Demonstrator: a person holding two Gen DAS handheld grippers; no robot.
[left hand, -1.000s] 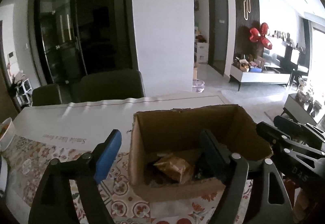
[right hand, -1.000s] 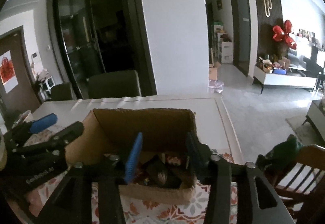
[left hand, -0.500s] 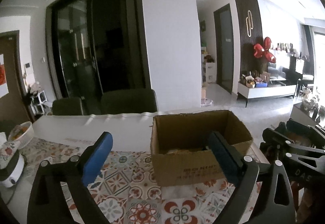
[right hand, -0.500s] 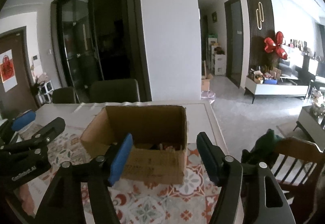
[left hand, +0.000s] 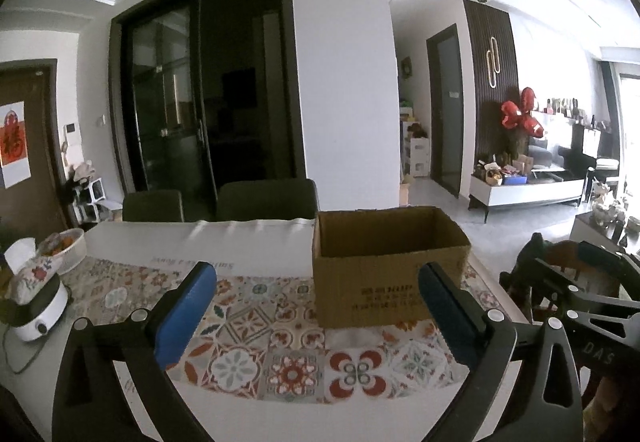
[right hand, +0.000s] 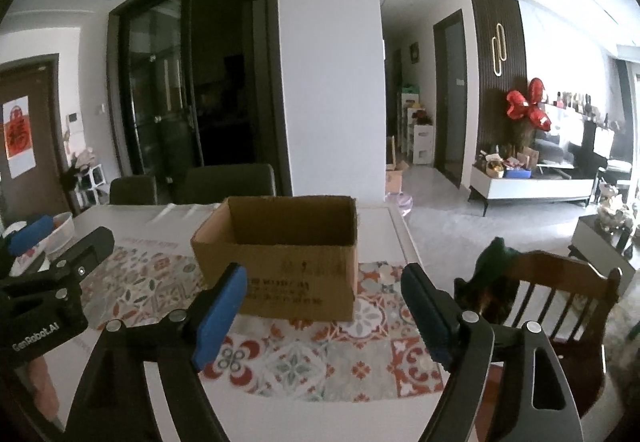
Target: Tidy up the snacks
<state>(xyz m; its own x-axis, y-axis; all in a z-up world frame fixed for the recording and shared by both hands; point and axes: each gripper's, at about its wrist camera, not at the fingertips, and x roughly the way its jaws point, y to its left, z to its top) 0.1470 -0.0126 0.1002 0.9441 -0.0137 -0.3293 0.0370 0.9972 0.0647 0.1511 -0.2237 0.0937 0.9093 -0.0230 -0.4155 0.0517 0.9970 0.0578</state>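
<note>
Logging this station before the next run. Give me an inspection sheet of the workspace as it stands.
Surface: white table with a patterned tile-print mat under the work area.
Job's things: open cardboard box upright on the mat; its contents are hidden from both views. No snacks seen outside it.
Clutter: white appliance with a floral cloth on it, and a white bowl, at the table's left end.
Grippers: left gripper and right gripper both have jaws apart, empty, short of the box.
Cables: a thin cord by the appliance.
Surroundings: dark chairs behind the table, wooden chair to the right.
</note>
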